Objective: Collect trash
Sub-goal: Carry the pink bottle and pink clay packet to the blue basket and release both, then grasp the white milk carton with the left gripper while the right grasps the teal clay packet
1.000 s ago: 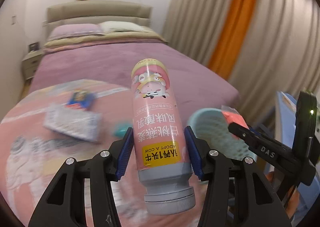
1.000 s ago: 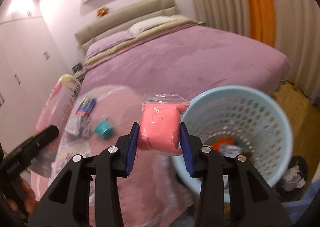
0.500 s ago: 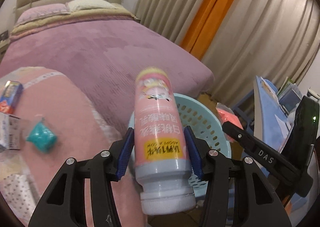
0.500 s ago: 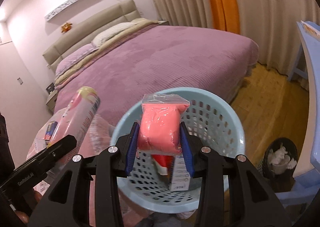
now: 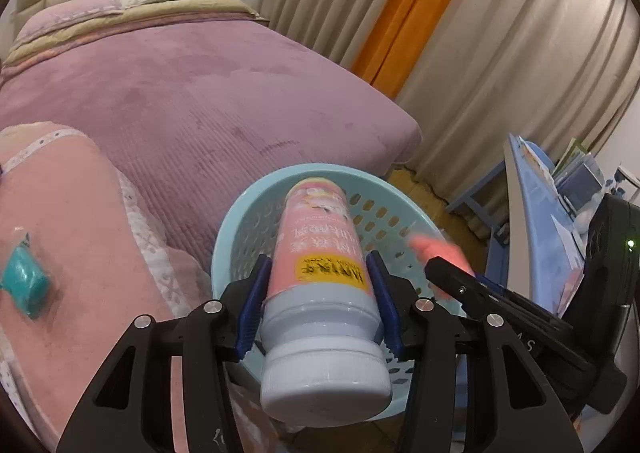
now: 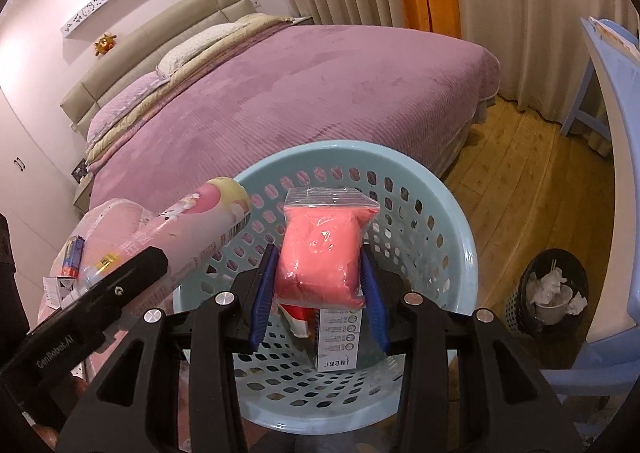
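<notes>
The left hand-held gripper has the bottle between its blue pads, low on the label just above the grey cap, cap end toward the camera. Its jaws have just been opening, and a thin gap shows at the left pad, so the hold looks all but let go. The bottle points to 12 o'clock over the basket. It is stiff, smooth plastic, likely light if empty and apt to slide; the labelled barrel is the place to grip.

The right hand-held gripper has the pink bag between its pads. Its jaws too have just been opening; both pads now stand just clear of the bag. The bag is soft and squashy under slick film, so it takes a grip across its middle.

The basket sits straight below both, beside the bed. It holds a white carton and something red. At 4 o'clock, a dark bin holds crumpled paper. A teal bag lies on the pink cloth at 9 o'clock.
</notes>
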Tool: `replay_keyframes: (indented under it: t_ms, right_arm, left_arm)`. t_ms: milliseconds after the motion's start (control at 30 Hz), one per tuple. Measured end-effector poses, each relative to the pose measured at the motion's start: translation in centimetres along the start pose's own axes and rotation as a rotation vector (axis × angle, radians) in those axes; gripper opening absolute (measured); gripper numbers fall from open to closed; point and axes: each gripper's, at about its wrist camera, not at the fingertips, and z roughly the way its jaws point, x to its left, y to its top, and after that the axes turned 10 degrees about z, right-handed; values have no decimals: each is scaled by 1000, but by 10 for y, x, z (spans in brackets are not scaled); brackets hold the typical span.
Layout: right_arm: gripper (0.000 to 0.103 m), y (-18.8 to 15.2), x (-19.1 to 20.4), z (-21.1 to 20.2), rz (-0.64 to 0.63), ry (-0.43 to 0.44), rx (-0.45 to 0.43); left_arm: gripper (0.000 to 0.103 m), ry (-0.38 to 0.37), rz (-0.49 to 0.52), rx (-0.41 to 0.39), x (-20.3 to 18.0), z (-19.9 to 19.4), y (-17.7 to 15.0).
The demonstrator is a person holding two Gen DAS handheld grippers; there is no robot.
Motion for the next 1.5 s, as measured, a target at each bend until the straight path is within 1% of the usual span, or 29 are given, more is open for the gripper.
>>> replay_keyframes:
  t_ms: [33, 67, 233, 433, 667, 733, 767, 867, 900, 967, 1067, 1133, 1167, 1233, 1300, 1500]
  right_arm:
    - [45, 0, -2, 0, 2, -1, -1]
    - [49, 0, -2, 0, 2, -1, -4]
    - [50, -4, 1, -6, -13, 29, -8]
    - [50, -16, 29, -24, -83, 77, -33]
    - [50, -29, 69, -46, -162, 148, -60]
    - [50, -33, 81, -50, -184, 175, -61]
    - [50, -37, 89, -51, -200, 194, -60]
    - [50, -44, 109, -52, -233, 231, -57]
    - [50, -45, 113, -52, -241, 239, -56]
    - [50, -52, 125, -51, -265, 255, -55]
    - [50, -64, 146, -48, -299, 282, -59]
    - [50, -72, 158, -42, -317, 297, -48]
    - [50, -74, 163, -40, -322, 302, -41]
    - [50, -79, 174, -33, -332, 309, -22]
    - [50, -84, 183, -26, -345, 305, -13]
    - [50, -94, 199, -15, -387, 294, -11]
  left_arm:
    - [59, -4, -6, -7, 1, -4, -1]
    - [60, -5, -10, -17, 3, -8, -1]
    - [66, -11, -34, -81, 10, -40, -3]
    - [66, 22, -55, -162, 19, -83, -5]
    - [66, 71, -102, -249, 42, -134, -8]
    - [67, 99, -119, -269, 53, -149, -9]
    - [70, 117, -128, -277, 57, -154, -10]
    - [75, 198, -167, -302, 79, -174, -17]
    - [77, 229, -193, -306, 91, -181, -20]
    - [80, 265, -232, -305, 108, -190, -27]
    - [83, 329, -333, -307, 143, -199, -40]
    - [84, 408, -411, -300, 166, -201, -46]
    - [84, 432, -455, -287, 179, -199, -49]
    - [84, 442, -508, -271, 197, -196, -53]
    - [84, 468, -545, -249, 208, -188, -53]
    - [84, 496, -615, -175, 230, -157, -49]
